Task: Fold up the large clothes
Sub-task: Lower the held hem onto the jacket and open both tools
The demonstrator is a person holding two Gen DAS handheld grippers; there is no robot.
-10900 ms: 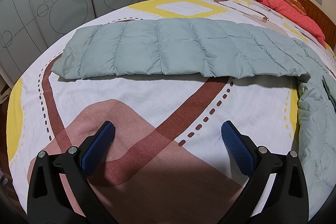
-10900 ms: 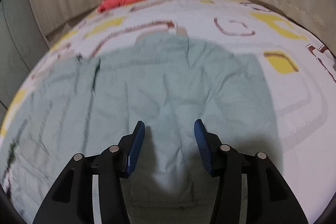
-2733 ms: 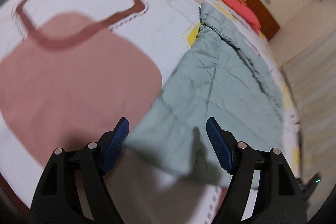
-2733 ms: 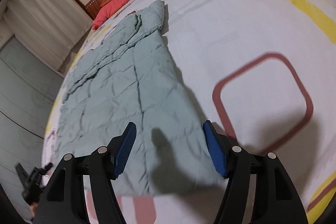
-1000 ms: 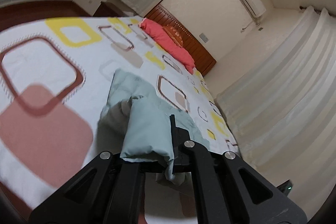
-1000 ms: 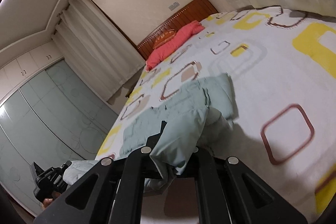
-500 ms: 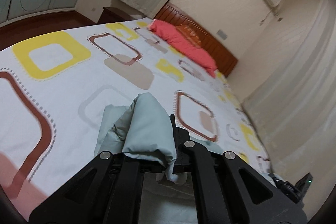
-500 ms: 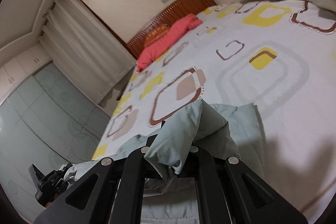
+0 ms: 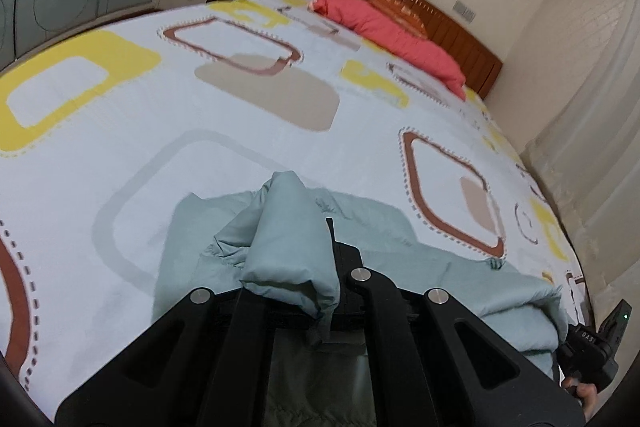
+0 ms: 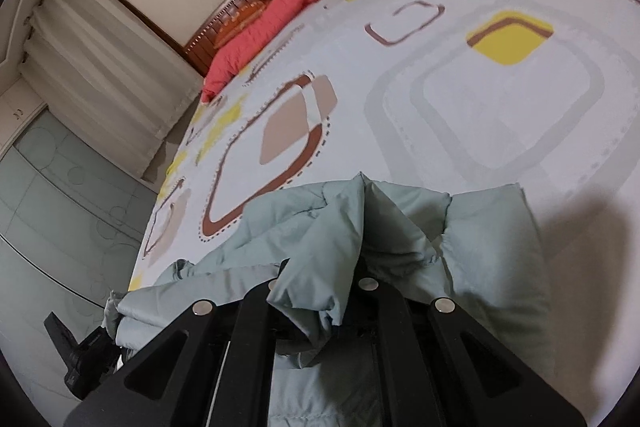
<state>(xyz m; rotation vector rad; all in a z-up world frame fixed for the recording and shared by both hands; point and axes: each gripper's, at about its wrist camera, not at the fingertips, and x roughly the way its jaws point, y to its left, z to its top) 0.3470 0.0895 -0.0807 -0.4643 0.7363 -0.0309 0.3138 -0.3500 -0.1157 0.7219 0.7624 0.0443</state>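
A pale green quilted jacket [image 9: 448, 279] lies on the bed, its near edge lifted and folded over toward the headboard. My left gripper [image 9: 320, 267] is shut on a bunched corner of the jacket, which hides the fingertips. My right gripper [image 10: 332, 291] is shut on the other corner of the jacket [image 10: 492, 251], fabric draping over the fingers. The right gripper also shows at the left wrist view's lower right edge [image 9: 592, 347], and the left gripper at the right wrist view's lower left [image 10: 80, 359].
The bed [image 9: 120, 131] has a white sheet with yellow, brown and grey squares. A red pillow [image 9: 384, 27] and a wooden headboard [image 9: 460, 23] are at the far end. Curtains [image 10: 100, 67] and glass wardrobe doors [image 10: 52, 227] flank the bed.
Both grippers closed on the jacket's hem corners, lifted them, and have carried them forward and down toward the collar end; the cameras now tilt lower over the bed.
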